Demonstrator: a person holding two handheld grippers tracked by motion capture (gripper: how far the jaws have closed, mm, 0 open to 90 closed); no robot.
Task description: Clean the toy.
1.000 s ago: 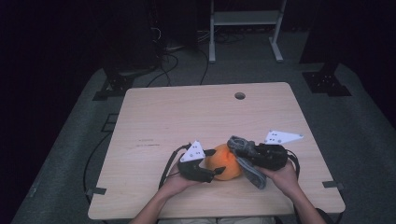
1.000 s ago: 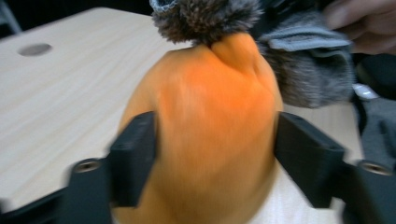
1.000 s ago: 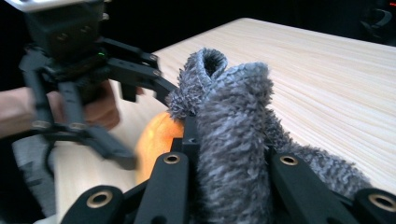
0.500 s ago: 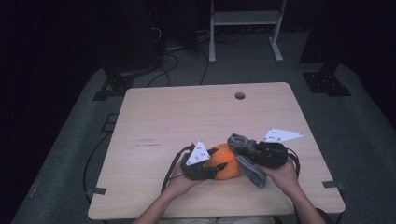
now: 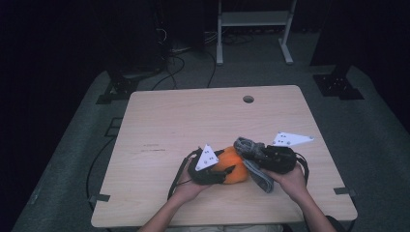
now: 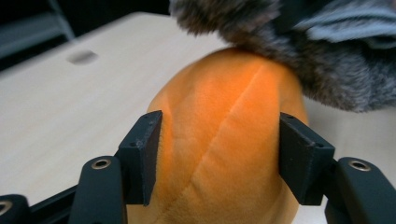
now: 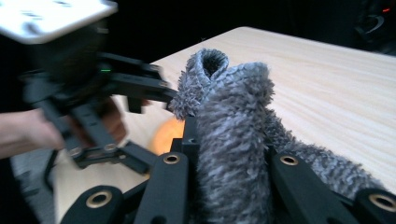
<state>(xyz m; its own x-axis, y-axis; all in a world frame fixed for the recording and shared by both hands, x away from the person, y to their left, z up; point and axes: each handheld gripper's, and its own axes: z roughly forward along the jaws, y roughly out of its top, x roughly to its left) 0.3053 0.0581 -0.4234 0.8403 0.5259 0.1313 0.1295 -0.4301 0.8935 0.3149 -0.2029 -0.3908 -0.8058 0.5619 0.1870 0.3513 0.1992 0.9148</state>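
1. High view: since a second ago the left gripper (image 5: 223, 175) has shifted a little toward the right one, tucking closer against the orange plush toy (image 5: 232, 165), and its grey plate now tilts more upright. The right gripper (image 5: 251, 151) has scarcely moved. It holds a fuzzy grey sock (image 5: 256, 169) that trails down beside the toy near the table's front edge. The light wooden table (image 5: 193, 121) has a round cable hole (image 5: 248, 99) near its far edge. It stands on grey carpet (image 5: 72, 145) in a dark room, with a white metal stand (image 5: 254, 21) and loose cables (image 5: 179, 53) behind it.

2. Left gripper view: the jaws stand well apart, one on each side of the orange toy (image 6: 224, 144) and pressing its plush flanks. The grey sock (image 6: 299, 56) lies across the toy's top.

3. Right gripper view: the jaws are closed tight on the folded sock (image 7: 229, 154). The left gripper (image 7: 135, 86) sits just beyond, blurred, with the toy (image 7: 166, 133) below it.
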